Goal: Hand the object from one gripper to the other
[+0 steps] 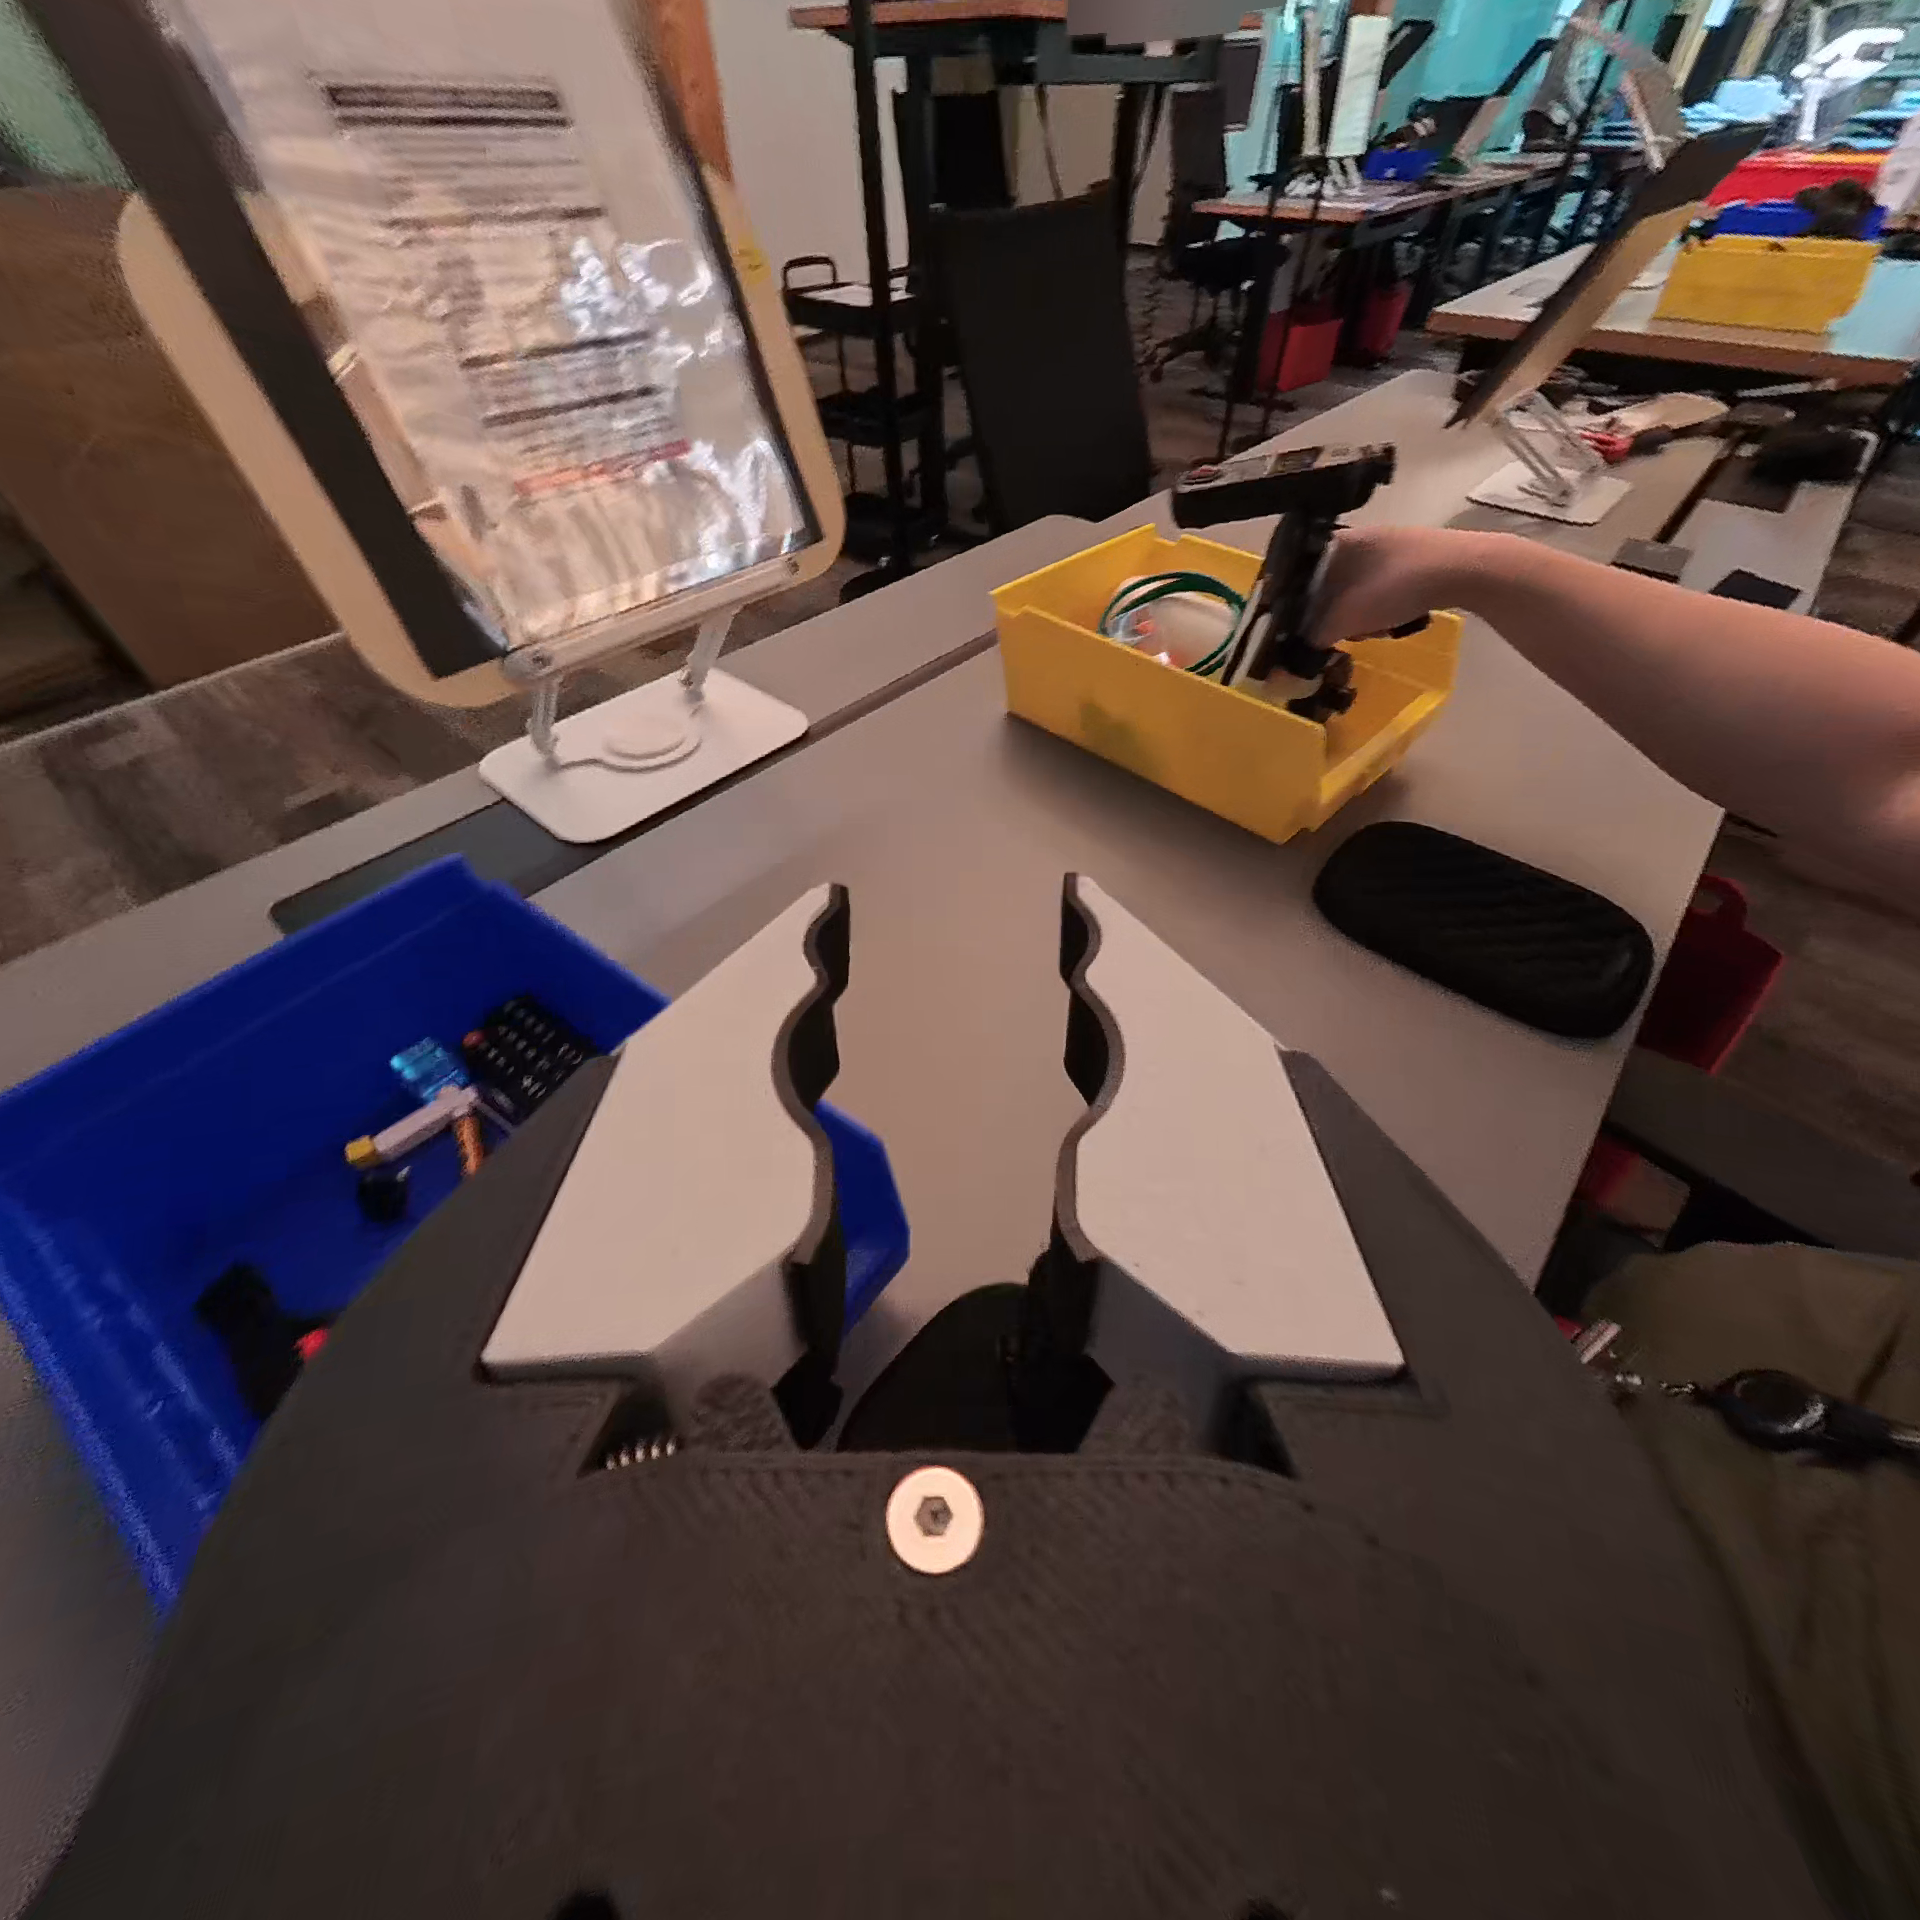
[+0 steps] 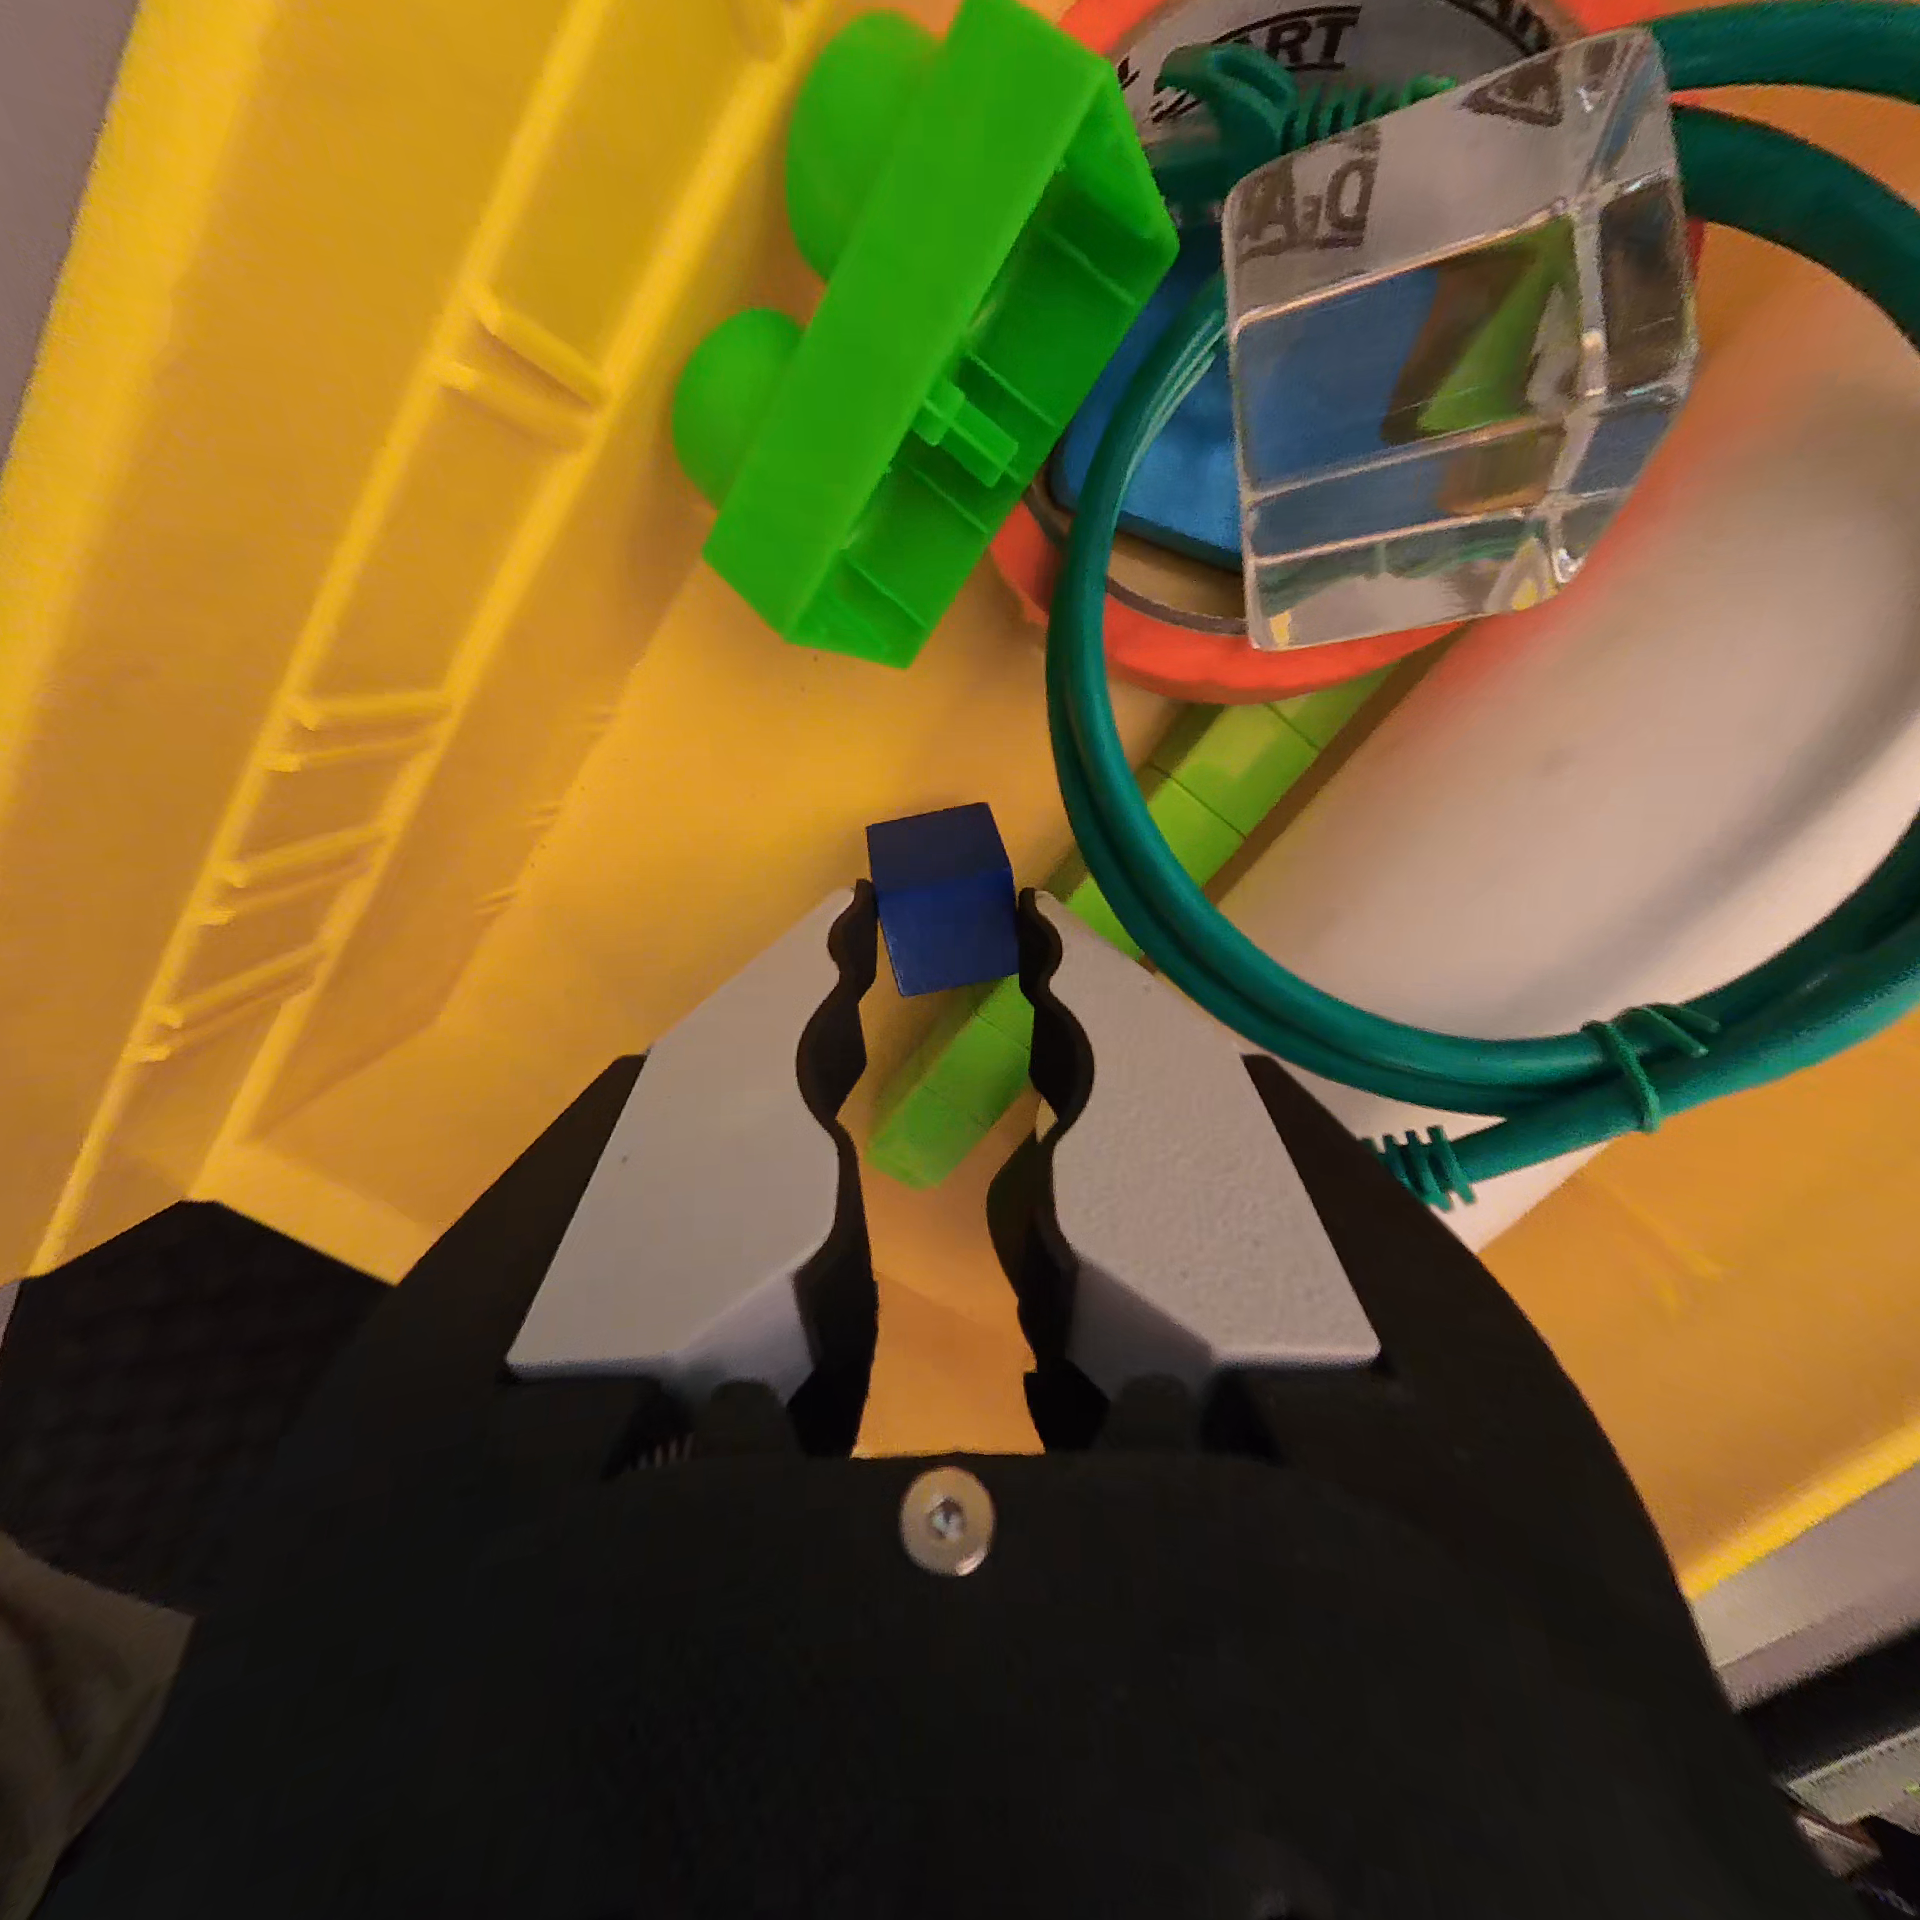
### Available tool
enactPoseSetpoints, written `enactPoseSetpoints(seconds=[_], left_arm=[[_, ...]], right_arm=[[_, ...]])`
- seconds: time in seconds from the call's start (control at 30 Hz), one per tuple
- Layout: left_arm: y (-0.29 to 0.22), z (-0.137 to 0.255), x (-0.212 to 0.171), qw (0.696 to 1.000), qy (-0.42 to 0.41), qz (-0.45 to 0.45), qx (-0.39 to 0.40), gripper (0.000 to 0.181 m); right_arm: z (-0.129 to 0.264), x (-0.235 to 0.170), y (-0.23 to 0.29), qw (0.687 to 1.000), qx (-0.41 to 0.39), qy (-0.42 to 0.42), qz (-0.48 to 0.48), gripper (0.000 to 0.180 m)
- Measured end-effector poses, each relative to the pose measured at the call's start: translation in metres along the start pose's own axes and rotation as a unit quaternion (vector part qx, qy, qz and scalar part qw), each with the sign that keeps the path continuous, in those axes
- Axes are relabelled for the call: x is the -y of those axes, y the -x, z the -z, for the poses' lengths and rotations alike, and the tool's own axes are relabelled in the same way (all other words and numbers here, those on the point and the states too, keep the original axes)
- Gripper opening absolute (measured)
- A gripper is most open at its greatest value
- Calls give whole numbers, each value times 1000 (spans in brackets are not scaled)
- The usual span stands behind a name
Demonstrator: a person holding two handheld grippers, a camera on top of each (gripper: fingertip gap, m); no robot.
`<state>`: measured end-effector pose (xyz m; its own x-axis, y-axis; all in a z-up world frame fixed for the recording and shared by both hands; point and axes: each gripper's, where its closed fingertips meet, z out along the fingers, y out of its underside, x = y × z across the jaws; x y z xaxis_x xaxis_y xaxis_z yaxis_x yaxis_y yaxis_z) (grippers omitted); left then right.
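In the right wrist view, my right gripper (image 2: 943, 902) is shut on a small blue cube (image 2: 943, 902), pinched between the fingertips inside the yellow bin (image 2: 312, 520). In the left wrist view, my left gripper (image 1: 951, 904) is open and empty above the grey table (image 1: 935, 810). That view also shows the right gripper (image 1: 1288, 582), held by a hand, dipping into the yellow bin (image 1: 1174, 727) across the table.
The yellow bin also holds a green plastic block (image 2: 935, 343), a clear cube (image 2: 1455, 343), a coiled green cable (image 2: 1143, 883), an orange tape roll (image 2: 1195, 665) and a lime stick (image 2: 956, 1091). A blue bin (image 1: 208, 1195) of small parts, a black case (image 1: 1486, 945) and a tablet stand (image 1: 644, 758) sit on the table. Some 55 cm of space lies between my two pairs of fingers.
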<state>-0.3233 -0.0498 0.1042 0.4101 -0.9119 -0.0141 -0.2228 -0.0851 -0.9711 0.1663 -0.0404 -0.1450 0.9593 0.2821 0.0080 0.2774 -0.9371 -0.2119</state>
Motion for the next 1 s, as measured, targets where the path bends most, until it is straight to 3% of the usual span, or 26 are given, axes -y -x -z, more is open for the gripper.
enactPoseSetpoints(seconds=[0.13,0.33,0.47,0.67,0.83,1.0], left_arm=[[35,3,-24,999,31,26,34,38],[98,-10,-80,982,146,36,115,39],[141,-31,-109,963,219,49,152,40],[184,-87,-155,930,304,144,149,46],[226,-119,-194,901,375,119,181,37],[250,-132,-211,889,417,70,178,29]], right_arm=[[-1,3,-1,1000,-4,-13,8,27],[13,14,7,998,-6,-55,38,33],[66,34,21,983,-36,-166,70,35],[169,46,63,921,-41,-377,87,35],[202,25,77,903,-48,-412,107,35],[205,7,82,903,-68,-405,123,35]])
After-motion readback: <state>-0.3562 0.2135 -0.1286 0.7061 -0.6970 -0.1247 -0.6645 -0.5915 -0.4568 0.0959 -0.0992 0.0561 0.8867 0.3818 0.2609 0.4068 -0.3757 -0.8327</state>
